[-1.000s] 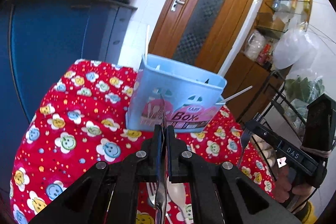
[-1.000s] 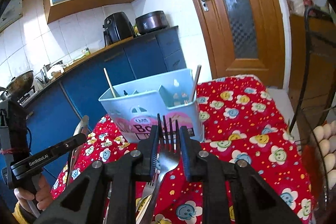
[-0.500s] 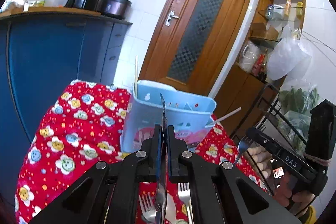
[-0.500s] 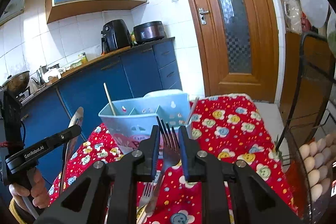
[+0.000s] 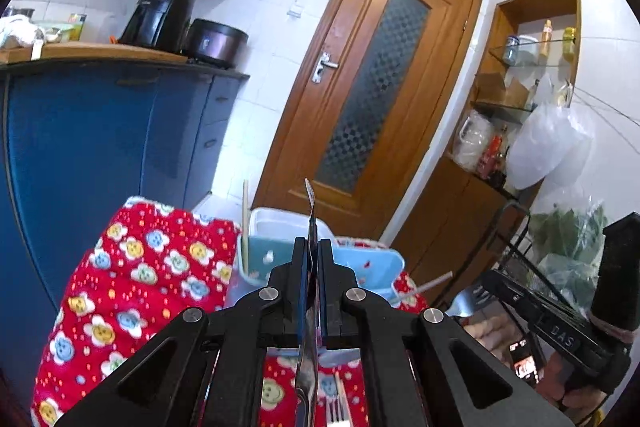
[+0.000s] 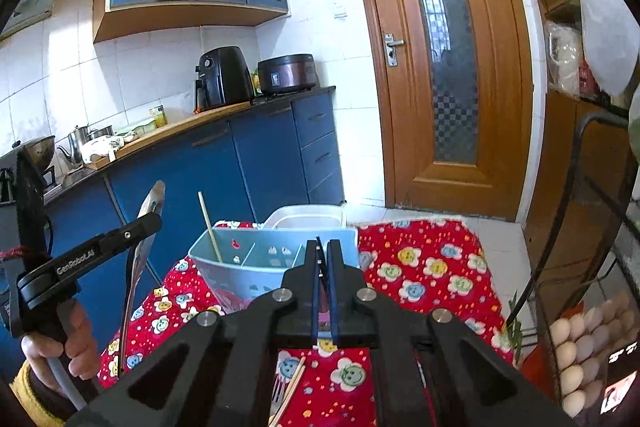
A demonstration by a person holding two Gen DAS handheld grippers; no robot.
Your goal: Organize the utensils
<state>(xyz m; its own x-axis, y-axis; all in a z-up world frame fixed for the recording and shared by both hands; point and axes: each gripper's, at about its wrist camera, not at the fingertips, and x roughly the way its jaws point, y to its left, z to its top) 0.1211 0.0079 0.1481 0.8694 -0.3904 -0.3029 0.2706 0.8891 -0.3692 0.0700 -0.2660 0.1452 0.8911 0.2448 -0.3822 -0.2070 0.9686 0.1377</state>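
Observation:
A light blue utensil box point(image 5: 376, 263) point(image 6: 256, 259) with compartments stands on the red flowered cloth point(image 5: 140, 275). A chopstick point(image 6: 210, 227) leans in its left compartment. My left gripper point(image 5: 313, 259) is shut on a metal spoon point(image 5: 310, 203), held edge-on above the near side of the box; the right wrist view shows its bowl point(image 6: 148, 219). My right gripper point(image 6: 323, 259) is shut on a fork point(image 6: 320, 255), seen edge-on, above the box. The left wrist view shows the fork's head point(image 5: 466, 303) in the right gripper.
More utensils lie on the cloth below the grippers: a fork point(image 5: 338, 415) and a chopstick point(image 6: 292, 387). A white tub point(image 6: 308, 217) sits behind the box. Blue cabinets point(image 6: 240, 163) stand left, a wire rack with eggs point(image 6: 580, 347) right, a wooden door point(image 6: 444, 67) behind.
Both grippers have risen and tilted upward with their utensils. The box now sits lower in both views. The fork has turned edge-on in the right gripper.

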